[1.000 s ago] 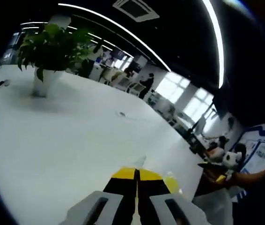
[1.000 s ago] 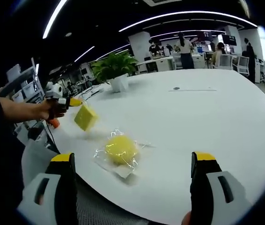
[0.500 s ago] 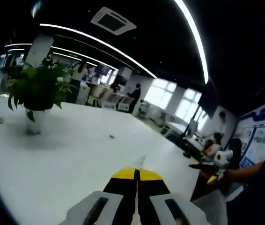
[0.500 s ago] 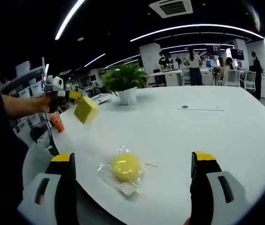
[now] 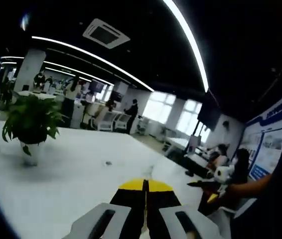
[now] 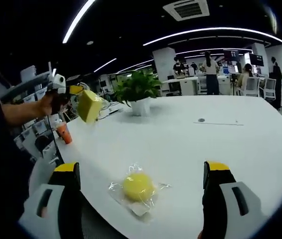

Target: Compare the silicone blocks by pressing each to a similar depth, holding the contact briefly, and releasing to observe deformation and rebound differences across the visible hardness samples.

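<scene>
A yellow silicone block (image 6: 90, 105) hangs in the air over the left end of the white table (image 6: 230, 144), and my left gripper (image 6: 69, 90) is shut on its top edge. In the left gripper view the left gripper (image 5: 145, 185) has its yellow-tipped jaws pressed together, and the block is hidden below them. A round yellow sample in a clear bag (image 6: 137, 185) lies on the table near its front edge. My right gripper (image 6: 141, 167) is open, wide apart above that sample and not touching it. A person's hand (image 5: 240, 188) holds the right gripper (image 5: 214, 185) at the right.
A potted plant (image 6: 137, 89) stands further back on the table, also seen as the plant (image 5: 30, 122) on the left. An orange cup (image 6: 64, 133) sits beyond the table's left edge. A small dark object (image 6: 201, 120) lies mid-table. Desks and people fill the background.
The left gripper has lifted the yellow block higher above the table. Both views have tilted upward. The bagged round sample has stayed in place.
</scene>
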`<state>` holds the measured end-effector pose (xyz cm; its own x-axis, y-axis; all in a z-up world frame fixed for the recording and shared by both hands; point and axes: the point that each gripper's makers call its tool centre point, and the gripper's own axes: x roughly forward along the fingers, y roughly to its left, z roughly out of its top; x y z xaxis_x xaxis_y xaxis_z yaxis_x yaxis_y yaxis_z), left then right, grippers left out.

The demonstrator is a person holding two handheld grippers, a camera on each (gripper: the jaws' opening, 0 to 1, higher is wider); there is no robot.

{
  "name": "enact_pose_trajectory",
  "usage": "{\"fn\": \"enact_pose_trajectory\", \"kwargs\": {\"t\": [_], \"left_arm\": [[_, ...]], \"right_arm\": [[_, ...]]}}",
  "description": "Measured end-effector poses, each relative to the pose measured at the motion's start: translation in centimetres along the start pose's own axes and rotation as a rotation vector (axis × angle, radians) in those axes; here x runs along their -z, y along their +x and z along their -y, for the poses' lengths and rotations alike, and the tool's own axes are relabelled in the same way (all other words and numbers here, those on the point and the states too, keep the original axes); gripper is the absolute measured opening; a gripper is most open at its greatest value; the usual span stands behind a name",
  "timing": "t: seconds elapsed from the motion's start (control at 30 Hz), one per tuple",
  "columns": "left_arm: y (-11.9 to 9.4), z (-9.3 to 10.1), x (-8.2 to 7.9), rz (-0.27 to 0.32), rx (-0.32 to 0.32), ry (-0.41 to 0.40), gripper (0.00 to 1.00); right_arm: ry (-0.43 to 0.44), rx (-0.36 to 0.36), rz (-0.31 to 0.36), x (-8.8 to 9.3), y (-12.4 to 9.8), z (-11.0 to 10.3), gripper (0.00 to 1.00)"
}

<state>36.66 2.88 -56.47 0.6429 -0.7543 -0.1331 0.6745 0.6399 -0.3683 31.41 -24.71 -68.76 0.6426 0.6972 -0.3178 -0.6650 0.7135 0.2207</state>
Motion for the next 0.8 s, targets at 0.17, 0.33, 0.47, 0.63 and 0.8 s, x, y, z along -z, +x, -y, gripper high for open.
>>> {"fn": "enact_pose_trajectory", "kwargs": {"t": [0.17, 0.33, 0.47, 0.63, 0.8], "left_arm": [[-0.2, 0.8, -0.1, -0.001, 0.018, 0.006, 0.00], [0.2, 2.4, -0.3, 0.001, 0.059, 0.020, 0.00], [0.8, 4.1, -0.5, 0.010, 0.101, 0.024, 0.00], [1.3, 6.3, -0.7, 0.010, 0.148, 0.035, 0.00], [1.8, 7.9, -0.7, 0.003, 0.194, 0.040, 0.00]], "right_arm": [[-0.015, -0.019, 0.010, -1.1, 0.4, -0.4, 0.96], [-0.088, -0.128, 0.078, -2.9, 1.6, -2.0, 0.92], [-0.078, -0.194, 0.064, -3.5, 2.7, -3.3, 0.88], [-0.078, -0.255, 0.097, -5.0, 3.7, -4.6, 0.84], [-0.116, -0.344, 0.106, -5.8, 4.9, -7.2, 0.83]]}}
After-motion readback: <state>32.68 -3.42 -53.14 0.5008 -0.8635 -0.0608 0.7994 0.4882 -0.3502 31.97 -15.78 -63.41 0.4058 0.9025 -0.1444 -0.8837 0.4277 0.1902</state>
